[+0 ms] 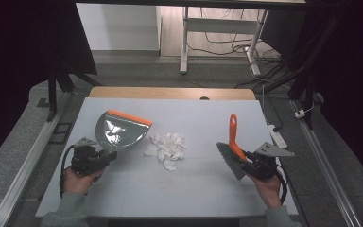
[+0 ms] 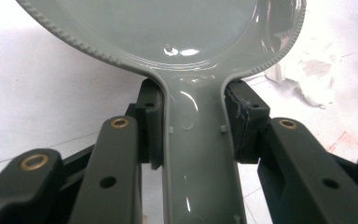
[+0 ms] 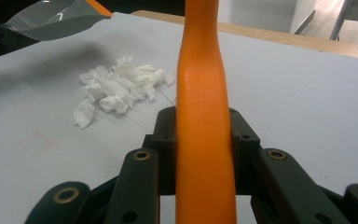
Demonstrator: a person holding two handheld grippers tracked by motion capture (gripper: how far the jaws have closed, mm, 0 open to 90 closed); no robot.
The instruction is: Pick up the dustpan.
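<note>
Grey plastic fills the top of the left gripper view: our left gripper is clamped on the handle of the dustpan, its pads pressing the neck from both sides. In the high view the dustpan sits left of centre, its orange lip towards the upper right. Our right gripper is clenched on the orange handle of the brush, right of centre, with the dark bristle head low and the handle tip pointing to the top of the frame. Between the two tools, at the middle of the table, lies the pile of torn white paper, just beside the pan's lip but apart from the brush.

We judge that both tools are in hand and the sweeping itself is not yet begun. Next we need the pan's lip flat on the table against the pile, and the bristles lowered behind the scraps on their right side, then a stroke leftward into the pan.
</note>
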